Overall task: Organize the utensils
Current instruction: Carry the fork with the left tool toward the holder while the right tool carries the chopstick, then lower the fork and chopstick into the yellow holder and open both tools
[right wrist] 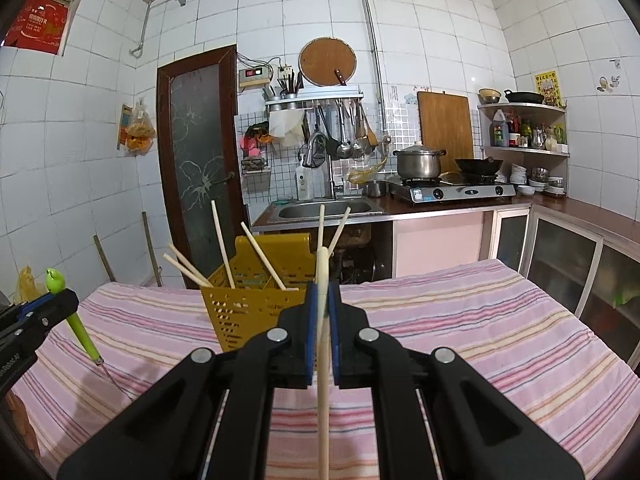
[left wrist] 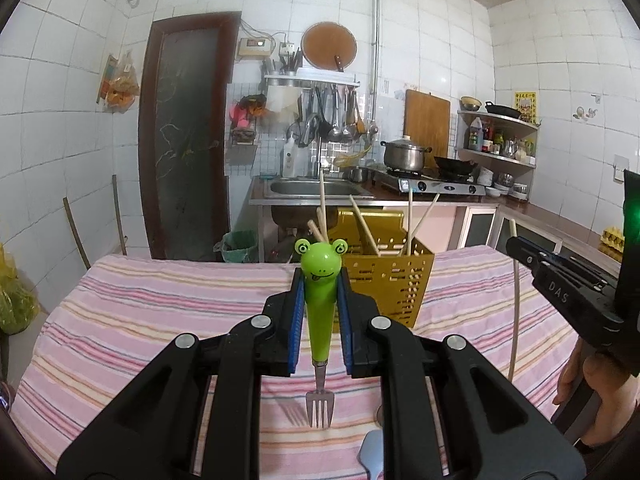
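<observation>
My left gripper [left wrist: 320, 284] is shut on a fork with a green frog handle [left wrist: 320, 300], held upright with the tines [left wrist: 320, 410] pointing down just above the striped cloth. Behind it stands a yellow perforated utensil holder [left wrist: 390, 276] with several chopsticks in it. My right gripper [right wrist: 322, 294] is shut on a pale chopstick [right wrist: 322, 380], held upright, with the yellow holder [right wrist: 256, 308] just beyond it to the left. The right gripper [left wrist: 516, 246] with its chopstick [left wrist: 516, 308] also shows at the right of the left wrist view. The left gripper [right wrist: 56, 300] with the frog fork [right wrist: 82, 330] shows at the left edge of the right wrist view.
A pink striped cloth [left wrist: 140, 312] covers the table. A pale blue utensil tip [left wrist: 370, 450] lies on the cloth near the left gripper. A hand [left wrist: 600, 396] holds the right gripper. Behind the table are a sink [right wrist: 324, 210], a stove with a pot [right wrist: 418, 162] and a door [right wrist: 200, 160].
</observation>
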